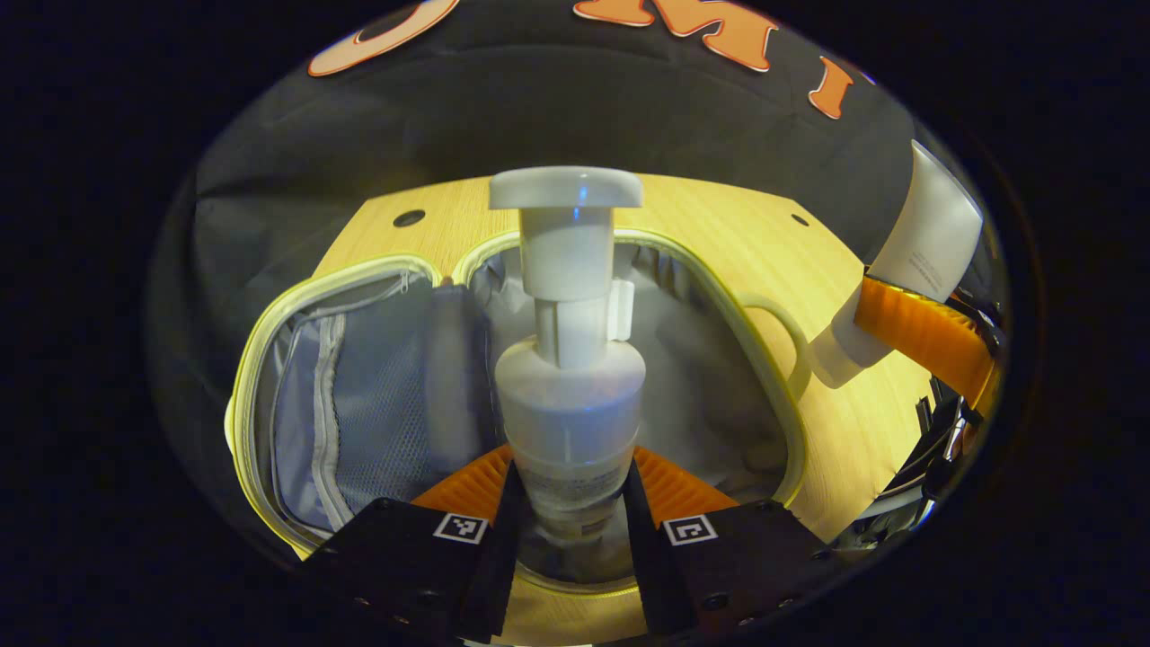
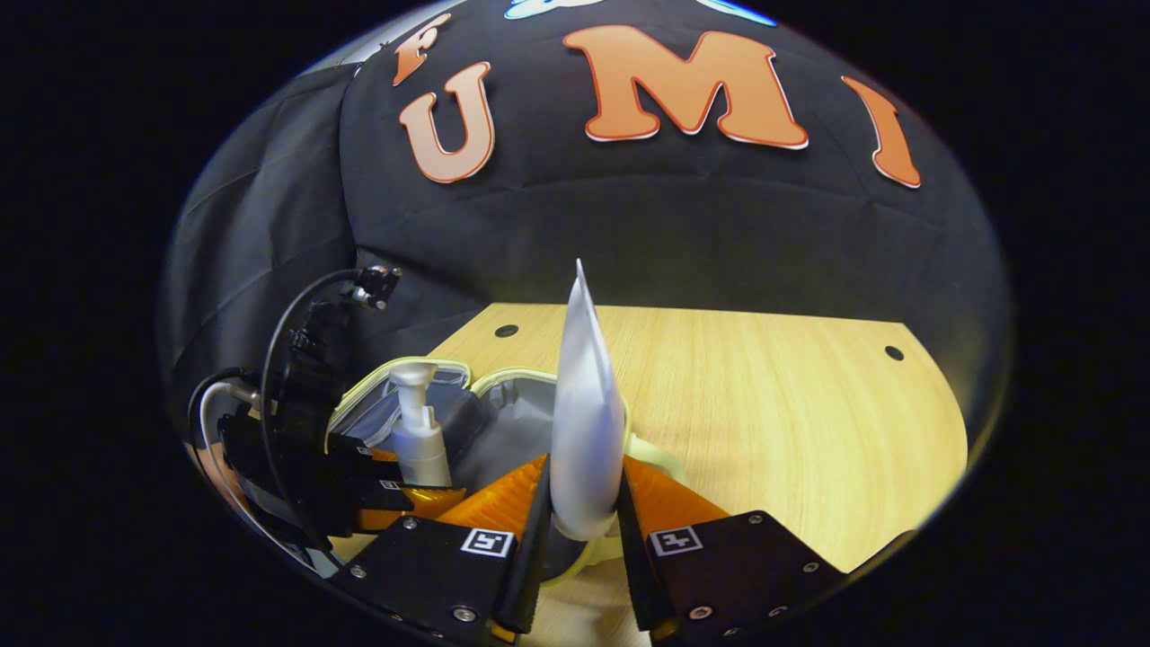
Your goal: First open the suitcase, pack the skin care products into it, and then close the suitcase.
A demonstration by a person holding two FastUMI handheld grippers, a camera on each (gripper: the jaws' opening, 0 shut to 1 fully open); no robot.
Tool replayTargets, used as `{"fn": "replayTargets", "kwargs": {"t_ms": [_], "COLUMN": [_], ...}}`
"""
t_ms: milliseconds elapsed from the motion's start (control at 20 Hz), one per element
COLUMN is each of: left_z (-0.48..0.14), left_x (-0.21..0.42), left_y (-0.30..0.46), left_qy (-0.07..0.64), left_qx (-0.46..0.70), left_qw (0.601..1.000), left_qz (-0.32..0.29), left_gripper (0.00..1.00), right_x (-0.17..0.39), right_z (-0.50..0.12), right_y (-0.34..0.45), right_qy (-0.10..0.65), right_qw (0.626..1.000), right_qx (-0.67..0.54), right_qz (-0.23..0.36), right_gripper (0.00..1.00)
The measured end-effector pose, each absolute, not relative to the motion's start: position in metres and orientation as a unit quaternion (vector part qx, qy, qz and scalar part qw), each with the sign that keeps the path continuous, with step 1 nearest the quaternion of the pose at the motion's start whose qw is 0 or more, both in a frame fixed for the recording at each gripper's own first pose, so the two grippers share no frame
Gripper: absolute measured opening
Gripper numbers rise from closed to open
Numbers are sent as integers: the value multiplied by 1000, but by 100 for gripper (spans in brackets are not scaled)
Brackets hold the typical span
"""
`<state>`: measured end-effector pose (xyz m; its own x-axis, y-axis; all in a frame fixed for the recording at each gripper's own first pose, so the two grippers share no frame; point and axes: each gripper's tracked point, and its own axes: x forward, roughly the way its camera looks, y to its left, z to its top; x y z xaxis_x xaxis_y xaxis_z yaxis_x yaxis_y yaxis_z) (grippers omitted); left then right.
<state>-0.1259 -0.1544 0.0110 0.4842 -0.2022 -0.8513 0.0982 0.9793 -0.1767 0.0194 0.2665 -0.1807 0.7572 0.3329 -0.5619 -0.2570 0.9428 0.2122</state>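
— Suitcase (image 1: 296,314) lay open flat on the wooden table (image 1: 719,234), both halves facing up. What did each half look like?

— In the left gripper view, the left half was the lid with a grey mesh zip pocket (image 1: 359,395). The right half was the main compartment, lined in grey, and I saw nothing lying in it. A pale yellow rim ran round both halves, with a handle loop on the right side.

— And the left gripper (image 1: 569,503)?

— Its two fingers were closed onto the lower body of a pump bottle (image 1: 569,395). The bottle stood upright in the grip, pump head on top, held above the seam between the two halves and the near part of the main compartment. I could not tell whether its base touched the lining.

— The right gripper (image 2: 584,512)?

— It was clamped on a white tube (image 2: 586,422), both fingers pressing its sides near the cap end. In the right gripper view the tube stood nearly upright, its flat crimped end pointing up and the cap down. In the left gripper view that same tube showed at the far right, tilted, its cap just beside the suitcase handle.

— Where were the two relative to each other?

— The right gripper view showed the left gripper and its bottle to the left, over the suitcase, near the tube but apart from it.
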Motion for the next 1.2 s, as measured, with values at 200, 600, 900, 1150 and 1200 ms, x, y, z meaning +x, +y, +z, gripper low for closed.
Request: {"fn": "replayTargets", "kwargs": {"t_ms": [200,600,900,1150,1200], "left_z": [5,-36,-10,40,52], "left_x": [-129,-116,-114,-129,-131], "left_y": [-161,-164,-169,-144,-132], "left_qy": [539,608,568,510,491], "left_qx": [-32,-15,-48,-44,-42], "left_qw": [839,794,821,859,869], "left_qz": [-70,-15,-6,31,45], "left_gripper": [56,57,66,79,79], "right_x": [26,40,42,37,36], "right_z": [-198,-222,-227,-235,-238], "right_y": [275,280,288,296,300], "right_qy": [334,376,398,424,432], "right_qw": [922,897,881,867,863], "right_qx": [72,105,135,141,141], "right_qz": [183,205,217,221,223], "right_gripper": [41,41,41,41,41]}}
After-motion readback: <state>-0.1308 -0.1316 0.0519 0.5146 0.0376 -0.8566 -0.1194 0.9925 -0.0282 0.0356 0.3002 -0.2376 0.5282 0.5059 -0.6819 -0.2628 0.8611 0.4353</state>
